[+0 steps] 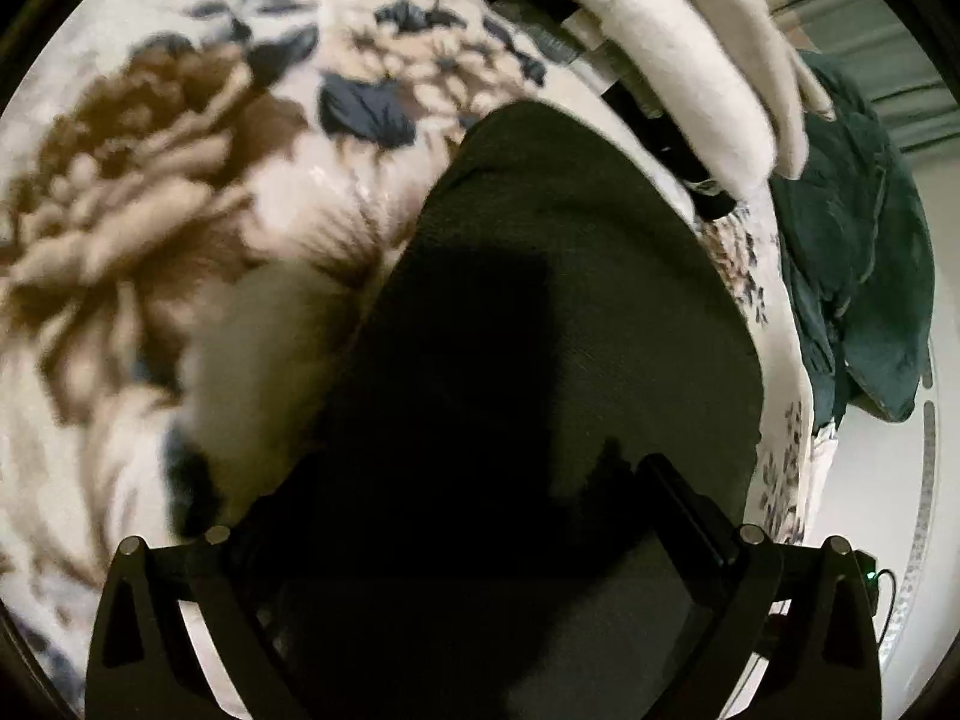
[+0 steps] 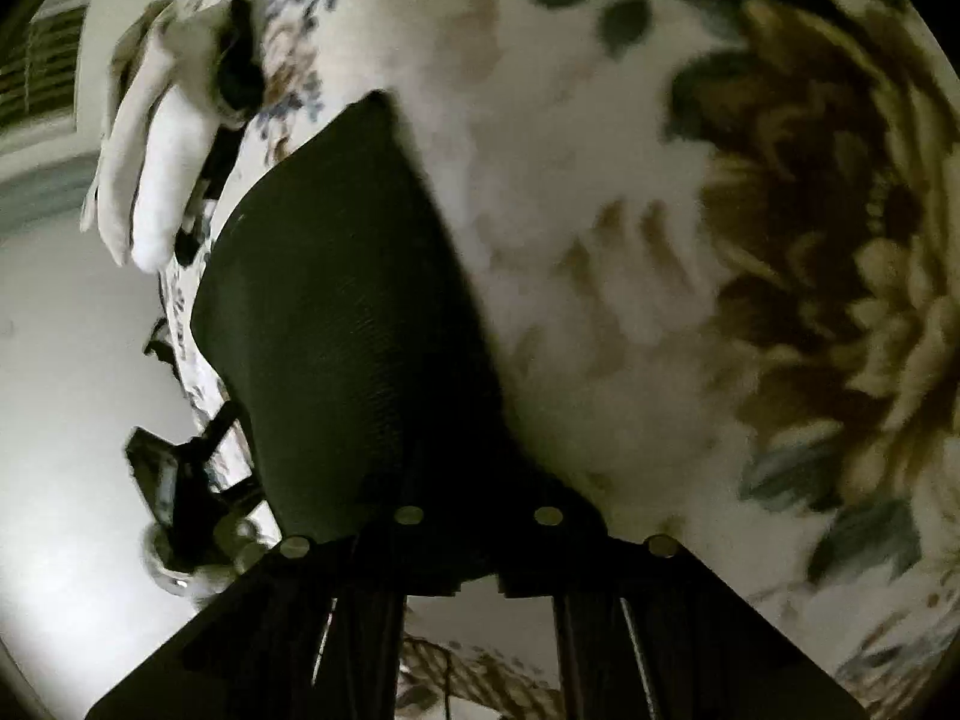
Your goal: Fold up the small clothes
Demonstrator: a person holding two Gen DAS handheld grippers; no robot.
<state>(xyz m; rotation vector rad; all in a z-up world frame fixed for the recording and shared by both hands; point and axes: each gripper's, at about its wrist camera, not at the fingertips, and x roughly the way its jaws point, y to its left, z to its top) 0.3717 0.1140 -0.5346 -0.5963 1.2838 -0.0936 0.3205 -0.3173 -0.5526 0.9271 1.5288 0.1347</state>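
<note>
Floral blanket blurred; left gripper fingers spread wide over dark garment, right gripper fingers pinched closed, tips lost in the cloth.

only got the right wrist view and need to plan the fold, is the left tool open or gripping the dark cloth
observer: The left tool is wide open over the dark cloth, not gripping it.
operator: any other clothes waiting
observer: Yes, a teal garment lies at the edge of the blanket, on the right of the left wrist view.
</note>
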